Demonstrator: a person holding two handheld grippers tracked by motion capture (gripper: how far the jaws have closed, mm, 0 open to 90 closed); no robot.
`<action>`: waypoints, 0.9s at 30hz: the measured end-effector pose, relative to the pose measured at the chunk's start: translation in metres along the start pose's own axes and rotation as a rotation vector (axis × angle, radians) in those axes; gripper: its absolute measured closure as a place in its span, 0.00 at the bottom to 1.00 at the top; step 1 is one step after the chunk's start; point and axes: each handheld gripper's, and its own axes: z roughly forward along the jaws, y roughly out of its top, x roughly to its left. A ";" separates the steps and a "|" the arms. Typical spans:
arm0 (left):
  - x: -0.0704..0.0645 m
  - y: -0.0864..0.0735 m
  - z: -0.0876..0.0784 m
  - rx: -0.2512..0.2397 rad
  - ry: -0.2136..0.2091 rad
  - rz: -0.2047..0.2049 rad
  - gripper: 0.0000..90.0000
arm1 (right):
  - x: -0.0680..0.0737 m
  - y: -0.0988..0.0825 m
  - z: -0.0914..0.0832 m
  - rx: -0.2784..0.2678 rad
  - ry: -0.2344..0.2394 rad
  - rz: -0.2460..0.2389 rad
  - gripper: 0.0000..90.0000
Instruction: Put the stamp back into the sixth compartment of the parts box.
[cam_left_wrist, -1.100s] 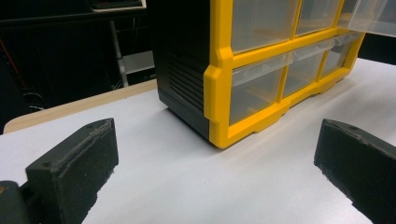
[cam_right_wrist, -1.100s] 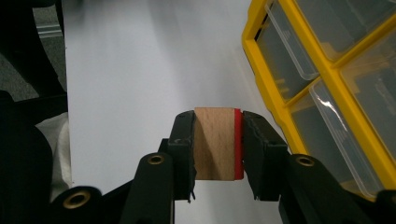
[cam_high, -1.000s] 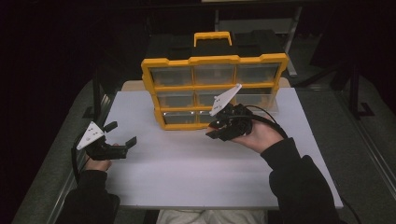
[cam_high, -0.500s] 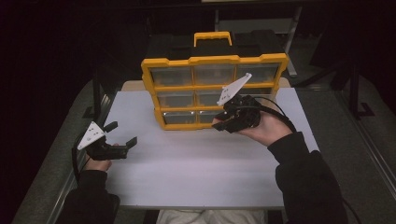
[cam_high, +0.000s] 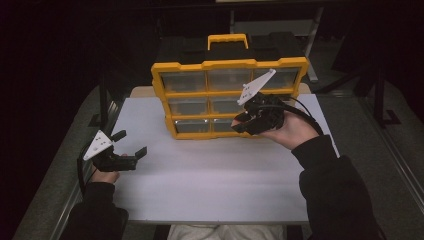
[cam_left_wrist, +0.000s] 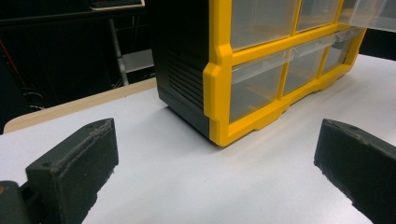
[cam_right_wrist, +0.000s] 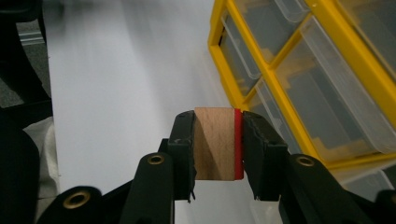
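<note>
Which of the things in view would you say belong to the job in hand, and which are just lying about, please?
Likely in use:
- wooden block with a red face, clamped in the right tongs
- yellow drawer organizer, beside those tongs
- white board under it

Idle or background:
- left tongs, open, holding nothing
- dark stands beyond the table

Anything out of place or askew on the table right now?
One thing: at the drawer cabinet, the top right drawer juts forward of the yellow frame in the left gripper view, partly pulled out. The right tongs grip a wooden block squarely.
</note>
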 end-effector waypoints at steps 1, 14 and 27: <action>0.000 0.000 0.000 0.000 0.000 0.000 0.00 | -0.002 -0.001 -0.001 -0.002 -0.001 0.004 0.72; 0.000 0.000 0.000 0.003 0.000 -0.003 0.00 | -0.020 -0.010 -0.025 -0.036 -0.045 0.054 0.72; 0.000 0.000 0.000 0.001 0.001 -0.003 0.00 | -0.040 -0.023 -0.047 -0.046 -0.093 0.103 0.72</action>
